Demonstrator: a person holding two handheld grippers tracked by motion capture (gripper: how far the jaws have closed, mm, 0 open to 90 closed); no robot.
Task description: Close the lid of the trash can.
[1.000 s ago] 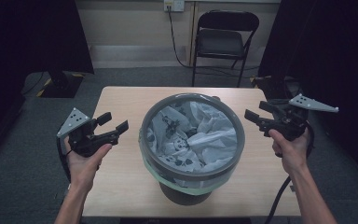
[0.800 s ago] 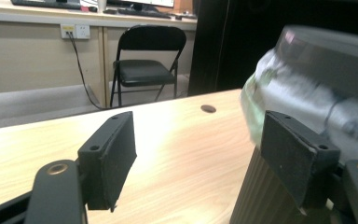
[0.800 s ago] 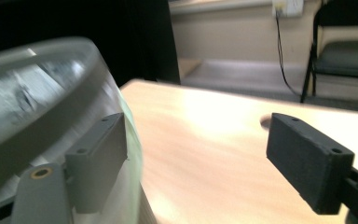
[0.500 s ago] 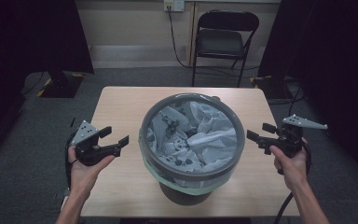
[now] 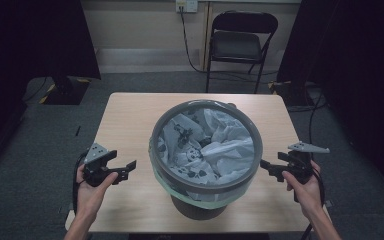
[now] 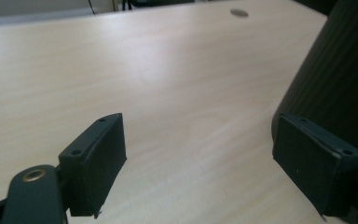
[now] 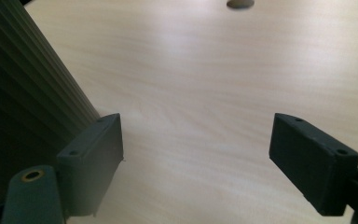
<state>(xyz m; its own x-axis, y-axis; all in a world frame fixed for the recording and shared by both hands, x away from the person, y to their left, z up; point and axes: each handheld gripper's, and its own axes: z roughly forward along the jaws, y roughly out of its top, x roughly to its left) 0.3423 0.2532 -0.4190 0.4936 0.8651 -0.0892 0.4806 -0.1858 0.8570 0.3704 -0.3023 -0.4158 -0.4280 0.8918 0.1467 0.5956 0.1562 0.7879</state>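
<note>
A dark grey ribbed bin (image 5: 206,147) stands in the middle of the light wooden table (image 5: 130,117), lined with a white printed bag (image 5: 215,145). My left gripper (image 5: 125,169) is held low at the bin's left, near the table's front left edge, jaws wide apart and empty. In the left gripper view its jaws (image 6: 198,161) frame bare tabletop, with the bin's wall (image 6: 335,79) at the right. My right gripper (image 5: 269,169) sits low at the bin's right, also open and empty. In the right gripper view its jaws (image 7: 196,161) hover over wood, the ribbed bin wall (image 7: 23,84) on the left.
A black folding chair (image 5: 240,42) stands behind the table on grey carpet. A cable runs down from a wall socket (image 5: 186,5). Dark curtains hang at both sides. A small round cable hole (image 7: 240,3) marks the tabletop. Cables trail from both grippers.
Both grippers have come down and toward the table's front edge, from beside the bin's rim to low beside its base. Both stayed open. The bin has not moved.
</note>
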